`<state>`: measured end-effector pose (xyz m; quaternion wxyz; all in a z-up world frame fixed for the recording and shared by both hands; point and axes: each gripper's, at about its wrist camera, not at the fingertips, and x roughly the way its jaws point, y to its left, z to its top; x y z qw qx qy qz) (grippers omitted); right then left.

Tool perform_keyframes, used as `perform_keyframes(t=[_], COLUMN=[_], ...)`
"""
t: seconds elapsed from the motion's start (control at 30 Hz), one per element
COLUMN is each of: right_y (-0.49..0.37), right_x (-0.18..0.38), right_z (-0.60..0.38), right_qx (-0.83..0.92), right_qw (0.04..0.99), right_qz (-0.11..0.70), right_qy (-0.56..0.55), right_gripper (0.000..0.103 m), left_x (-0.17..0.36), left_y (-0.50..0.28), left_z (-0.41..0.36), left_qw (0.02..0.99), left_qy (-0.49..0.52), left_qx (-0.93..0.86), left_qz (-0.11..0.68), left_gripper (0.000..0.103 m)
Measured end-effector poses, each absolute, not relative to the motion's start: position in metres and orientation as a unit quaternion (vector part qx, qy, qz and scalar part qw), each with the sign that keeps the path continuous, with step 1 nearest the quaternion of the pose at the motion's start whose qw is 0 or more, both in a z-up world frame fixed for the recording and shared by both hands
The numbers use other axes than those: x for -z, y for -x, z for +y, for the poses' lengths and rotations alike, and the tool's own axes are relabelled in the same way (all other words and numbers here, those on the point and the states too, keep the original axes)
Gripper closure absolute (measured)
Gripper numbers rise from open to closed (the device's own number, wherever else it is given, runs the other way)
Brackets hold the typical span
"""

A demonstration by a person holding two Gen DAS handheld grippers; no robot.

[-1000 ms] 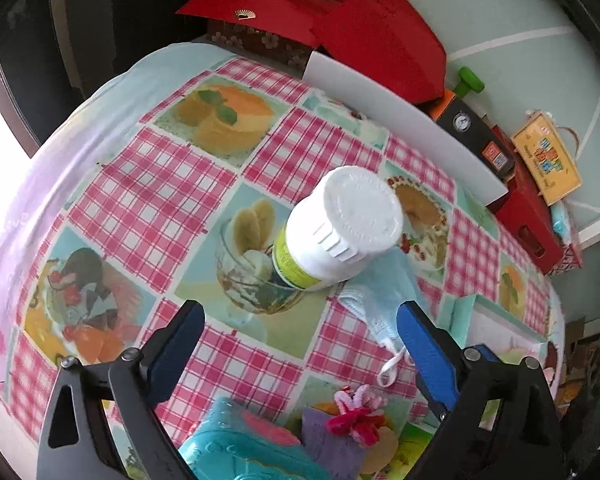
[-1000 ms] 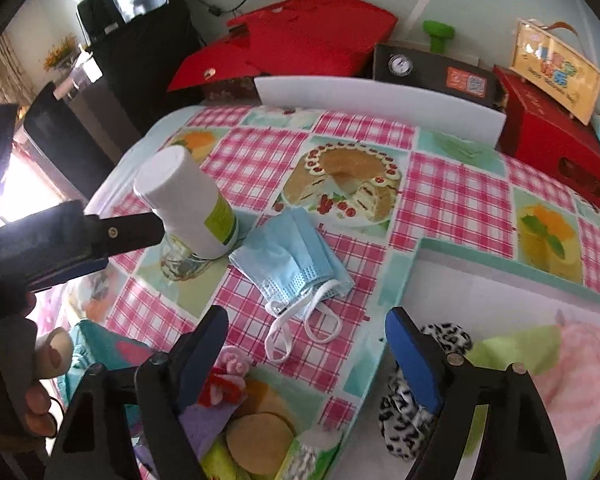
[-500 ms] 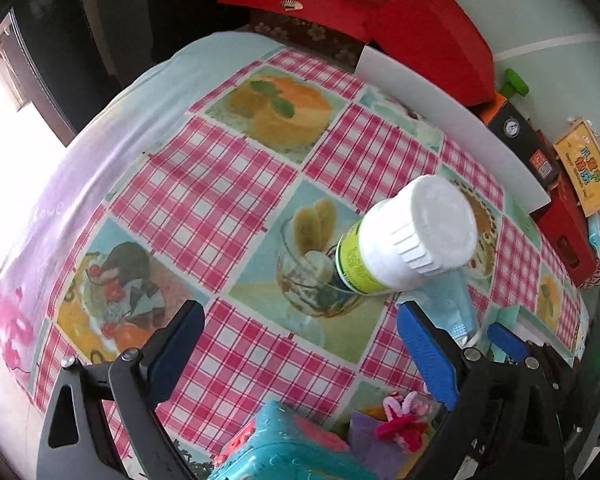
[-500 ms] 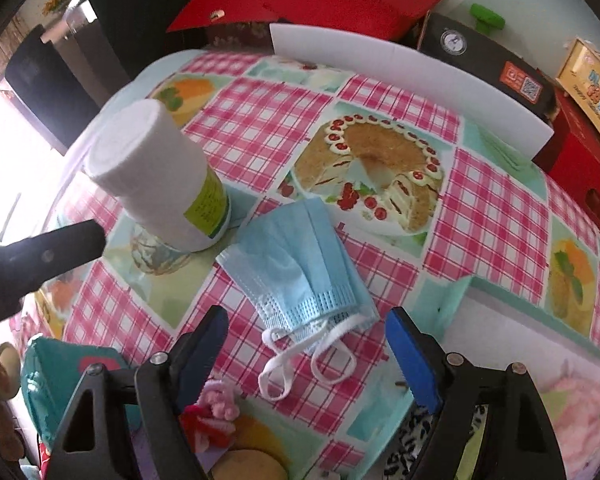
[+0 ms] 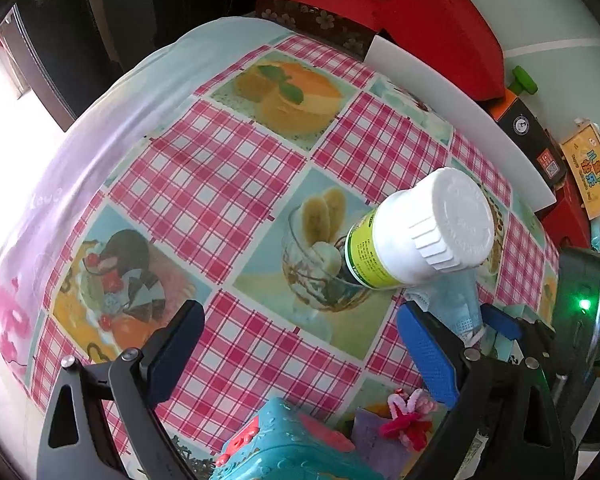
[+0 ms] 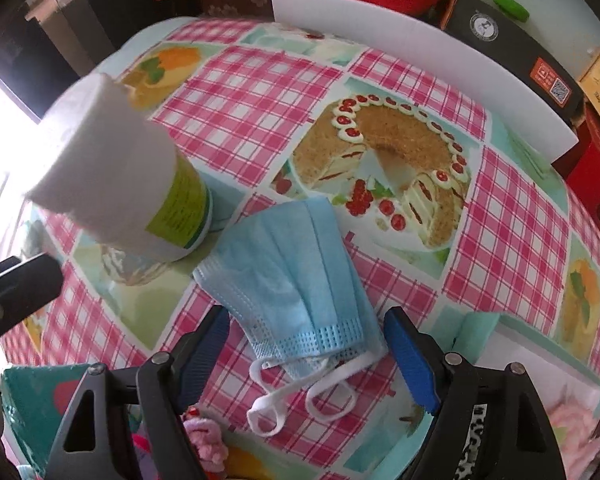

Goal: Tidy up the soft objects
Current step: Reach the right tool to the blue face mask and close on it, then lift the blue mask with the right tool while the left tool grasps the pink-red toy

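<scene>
Since a second ago our right gripper [image 6: 306, 344] has dropped closer, jaws wide, astride the pleated blue face mask [image 6: 296, 276] lying beside the white plastic bottle [image 6: 116, 184] | left gripper [image 5: 300, 352] open, empty | mask ungrasped; soft items seemingly already binned at right.

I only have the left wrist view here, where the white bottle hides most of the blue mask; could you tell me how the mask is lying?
Observer: In the right wrist view the blue face mask lies flat and folded on the checked tablecloth, beside the white bottle and apart from its base.

Operator: Thank you. Where are its ear loops?

Observer: The white ear loops trail off the mask's near end, towards the right gripper.

Operator: Is that gripper holding it?

Observer: No, its jaws stand open on either side of the mask's near end, pads not pressing it.

Operator: What is right of the mask?

Observer: A white tray holding something pink and soft.
</scene>
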<state>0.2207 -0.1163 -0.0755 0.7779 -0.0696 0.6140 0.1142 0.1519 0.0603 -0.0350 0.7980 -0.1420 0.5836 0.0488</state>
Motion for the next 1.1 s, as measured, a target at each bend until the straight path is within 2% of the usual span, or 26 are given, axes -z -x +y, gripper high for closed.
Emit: perform_keyframes(t=[0.13,0.2,0.37,0.47,0.67,1.1], right_y=[-0.229,-0.227,-0.221,-0.217,-0.210,-0.173], right_x=[0.080,0.080,0.074,0.071,0.070,0.063], right_z=[-0.114,-0.113,-0.117,-0.123,-0.139,-0.171], right_qx=[-0.108,-0.109,-0.110,-0.105,-0.098,-0.102], right_qw=[0.776,0.777,0.783,0.788,0.793,0.801], right_qz=[0.617,0.616,0.608,0.604,0.601,0.589], right_qy=[0.075,0.074,0.068,0.055,0.030,-0.040], right_gripper=[0.021,0.026,0.058,0.069,0.084,0.090], left_x=[0.037,0.038,0.040,0.041,0.040,0.038], left_y=[-0.152,-0.152,-0.153,-0.154,-0.157,-0.156], left_z=[0.061,0.060,0.057,0.055,0.044,0.009], left_qw=[0.794,0.793,0.792,0.791,0.787,0.779], left_qy=[0.143,0.142,0.143,0.143,0.138,0.117], left_qx=[-0.053,-0.051,-0.046,-0.044,-0.025,0.045], left_qz=[0.588,0.590,0.592,0.593,0.600,0.614], left_gripper=[0.006,0.006,0.006,0.006,0.006,0.006])
